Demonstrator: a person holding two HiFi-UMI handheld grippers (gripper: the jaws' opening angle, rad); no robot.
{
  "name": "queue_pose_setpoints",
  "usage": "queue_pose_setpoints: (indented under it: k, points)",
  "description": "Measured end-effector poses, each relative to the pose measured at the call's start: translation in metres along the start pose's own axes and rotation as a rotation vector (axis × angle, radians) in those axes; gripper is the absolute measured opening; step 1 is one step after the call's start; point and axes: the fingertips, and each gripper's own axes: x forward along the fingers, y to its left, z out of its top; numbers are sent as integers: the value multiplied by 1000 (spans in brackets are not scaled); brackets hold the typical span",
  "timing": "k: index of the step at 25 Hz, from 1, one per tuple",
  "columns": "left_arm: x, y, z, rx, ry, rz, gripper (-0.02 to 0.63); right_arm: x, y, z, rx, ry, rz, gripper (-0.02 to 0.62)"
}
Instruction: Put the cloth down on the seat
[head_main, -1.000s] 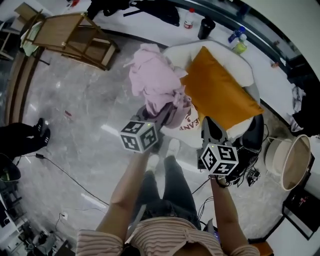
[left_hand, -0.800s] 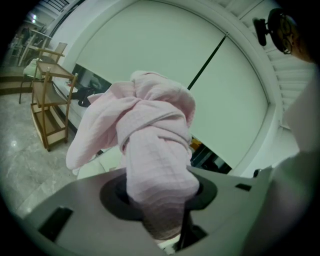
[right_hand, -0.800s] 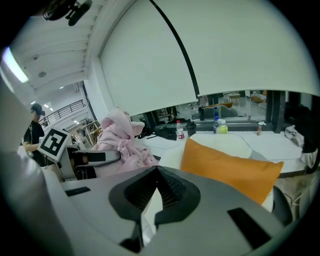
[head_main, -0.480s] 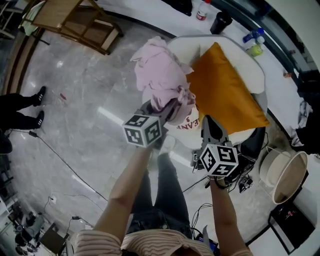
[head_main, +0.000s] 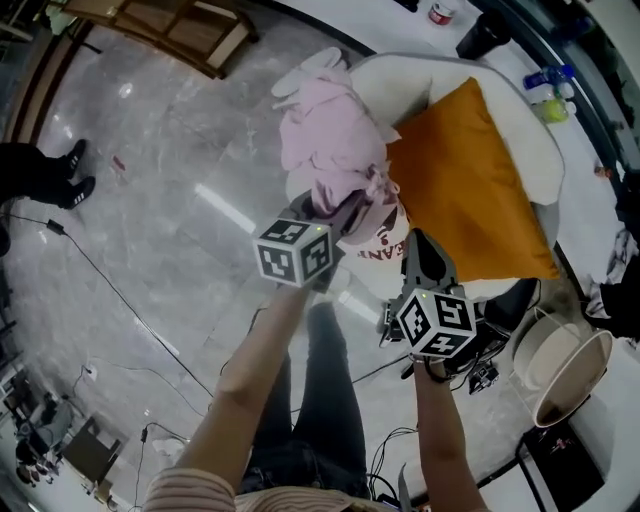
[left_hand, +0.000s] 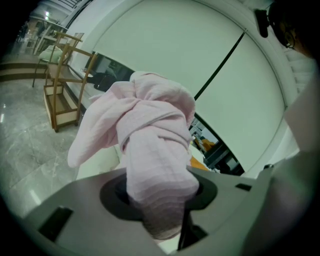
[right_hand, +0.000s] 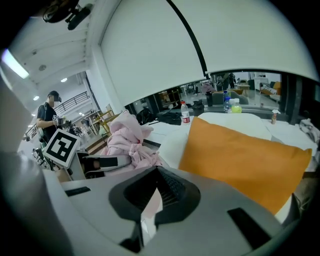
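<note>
The pink cloth (head_main: 330, 150) hangs bunched over the front left of the white armchair seat (head_main: 420, 80). My left gripper (head_main: 345, 212) is shut on its lower end. In the left gripper view the cloth (left_hand: 150, 135) rises out of the left gripper (left_hand: 160, 200) as a knotted bundle. My right gripper (head_main: 425, 255) is beside it over the seat's front edge, jaws together and holding nothing. The right gripper view shows that gripper (right_hand: 150, 197), the cloth (right_hand: 127, 135) to its left and the seat (right_hand: 170, 137).
An orange cushion (head_main: 465, 190) (right_hand: 240, 150) leans on the chair back. White printed fabric (head_main: 380, 245) lies under the cloth. Bottles (head_main: 550, 95) and a black cup (head_main: 480, 35) stand behind. A round basket (head_main: 565, 375) is at the right, a wooden rack (head_main: 190, 25) at far left.
The view has swung, so the chair sits further right in the picture. The left gripper has risen slightly with the cloth. The right gripper has barely moved.
</note>
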Motion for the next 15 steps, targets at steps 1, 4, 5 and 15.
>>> queue_pose_setpoints:
  k: [1, 4, 5, 15]
  points:
    - [3, 6, -4, -5, 4, 4, 181, 6, 0, -4, -4, 4, 4, 8]
    - [14, 20, -17, -16, 16, 15, 181, 21, -3, -16, -7, 12, 13, 8]
    - [17, 25, -22, -19, 21, 18, 181, 25, -5, -20, -9, 15, 14, 8]
    - [43, 54, -52, -55, 36, 43, 181, 51, -26, -56, 18, 62, -3, 8]
